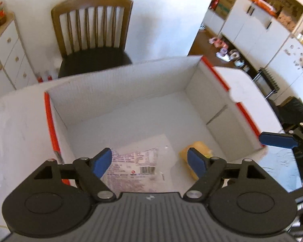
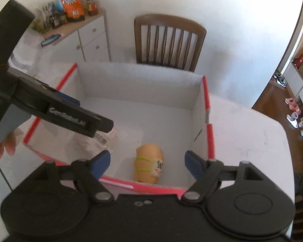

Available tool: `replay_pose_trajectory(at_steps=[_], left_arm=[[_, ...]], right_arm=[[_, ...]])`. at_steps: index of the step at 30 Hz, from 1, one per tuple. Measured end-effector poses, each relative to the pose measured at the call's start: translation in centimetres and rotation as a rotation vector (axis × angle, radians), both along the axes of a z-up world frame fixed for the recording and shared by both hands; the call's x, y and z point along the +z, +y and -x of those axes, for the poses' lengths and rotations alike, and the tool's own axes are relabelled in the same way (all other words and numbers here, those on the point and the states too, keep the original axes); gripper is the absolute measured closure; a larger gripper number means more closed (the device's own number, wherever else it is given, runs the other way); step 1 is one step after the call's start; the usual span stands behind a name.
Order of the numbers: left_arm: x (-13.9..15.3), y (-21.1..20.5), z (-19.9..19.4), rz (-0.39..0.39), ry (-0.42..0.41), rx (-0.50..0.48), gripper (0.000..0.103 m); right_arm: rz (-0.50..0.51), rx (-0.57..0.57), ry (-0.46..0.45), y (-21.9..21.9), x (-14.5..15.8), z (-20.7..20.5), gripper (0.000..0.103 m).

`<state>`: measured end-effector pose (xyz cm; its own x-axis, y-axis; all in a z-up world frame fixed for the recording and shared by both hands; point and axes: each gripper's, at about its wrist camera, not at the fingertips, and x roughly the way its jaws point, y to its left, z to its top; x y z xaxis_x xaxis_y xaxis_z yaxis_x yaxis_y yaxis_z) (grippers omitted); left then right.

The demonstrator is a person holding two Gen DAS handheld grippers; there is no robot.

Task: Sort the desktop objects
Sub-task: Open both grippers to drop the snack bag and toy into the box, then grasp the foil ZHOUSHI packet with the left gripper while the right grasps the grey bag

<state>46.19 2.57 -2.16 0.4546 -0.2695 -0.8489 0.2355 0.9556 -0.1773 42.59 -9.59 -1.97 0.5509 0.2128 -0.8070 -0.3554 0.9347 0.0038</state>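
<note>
Both hand-held grippers (image 1: 149, 162) (image 2: 147, 164) open over box (image 1: 121, 80) w/ packet (image 1: 135, 161), maybe bread (image 2: 149, 164).

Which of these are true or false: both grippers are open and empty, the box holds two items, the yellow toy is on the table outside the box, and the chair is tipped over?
1. Left gripper and right gripper are open and empty: true.
2. The box holds two items: true, a clear packet and a yellow toy.
3. The toy is outside the box: false, it lies on the box floor.
4. The chair is tipped over: false, it stands upright behind the box.
</note>
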Motion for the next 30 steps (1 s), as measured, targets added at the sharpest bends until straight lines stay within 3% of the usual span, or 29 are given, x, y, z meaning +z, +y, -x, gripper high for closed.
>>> replay_pose_trajectory(at_steps=[13,22,27,30], left_arm=[[5.2,0.9,7.5,0.012,-0.114,-0.033,0.022],[5.3,1.2,12.1,0.044,-0.133,-0.07,0.022],[4.0,1.6,14.3,0.043,-0.122,-0.054,0.013],[2.9,1.8,15.2,0.032,-0.11,-0.035,0.001]], right_arm=[[-0.014,-0.023,-0.052,-1.0,3.7,5.8,0.02],[-0.008,-0.074,-0.078,-2.6,4.3,10.4,0.017],[0.003,-0.091,-0.071,-3.2,3.3,13.0,0.013],[-0.001,-0.097,-0.046,-3.5,1.8,14.4,0.011]])
